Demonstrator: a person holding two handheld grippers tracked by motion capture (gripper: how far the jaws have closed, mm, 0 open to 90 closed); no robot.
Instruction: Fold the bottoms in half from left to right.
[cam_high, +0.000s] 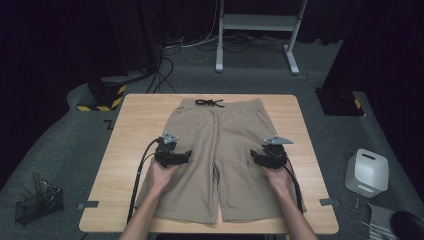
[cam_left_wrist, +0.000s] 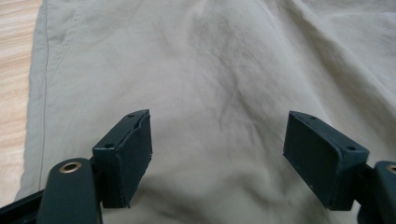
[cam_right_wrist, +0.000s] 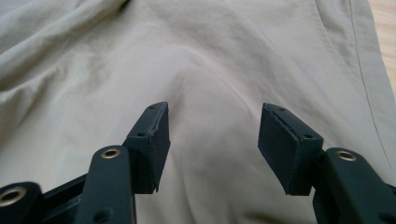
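A pair of khaki shorts lies flat on the wooden table, waistband and black drawstring at the far side. My left gripper sits over the left leg of the shorts, near its outer seam. In the left gripper view the left gripper is open, with smooth cloth under its wide gap. My right gripper sits over the right leg. In the right gripper view the right gripper is open, and a soft ridge of cloth rises between its pads without being pinched.
Bare table wood runs along both sides of the shorts. On the floor stand a white container at the right, a wire basket at the left, a yellow-and-black striped base and a white frame stand behind the table.
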